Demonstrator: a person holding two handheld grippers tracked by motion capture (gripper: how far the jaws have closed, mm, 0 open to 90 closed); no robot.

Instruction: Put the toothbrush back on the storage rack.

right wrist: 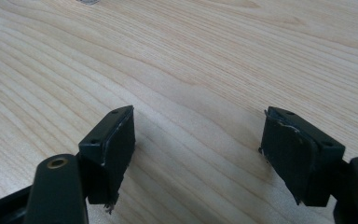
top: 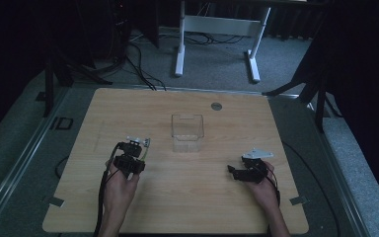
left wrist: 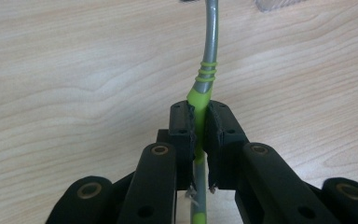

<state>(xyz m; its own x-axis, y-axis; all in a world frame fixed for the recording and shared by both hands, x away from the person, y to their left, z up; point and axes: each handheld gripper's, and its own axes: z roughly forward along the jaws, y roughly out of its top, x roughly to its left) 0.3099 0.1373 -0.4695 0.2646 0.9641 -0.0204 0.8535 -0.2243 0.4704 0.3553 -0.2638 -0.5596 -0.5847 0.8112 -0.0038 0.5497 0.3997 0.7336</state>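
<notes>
Toothbrush-like tool (left wrist: 200,100), green at the grip and grey along its bent stem, pinched between the closed jaws of the left gripper (left wrist: 199,122); exact kind of tool hard to tell. Stem running forward from the jaws over the wood, ringed by three thin green bands just past the grip. In the high view, same tool (top: 145,146) poking out beyond the left gripper (top: 130,157), on the left half of the table (top: 128,106), near its middle depth. Jaws of the right gripper (right wrist: 196,149) wide apart, nothing between them, bare wood grain beneath. Right gripper (top: 249,169) held low over the right half of the table, well apart from the left one. Clear plastic box (top: 187,132) standing between and beyond both grippers, near the table's centre. Small round metal disc (top: 216,105) farther back.
</notes>
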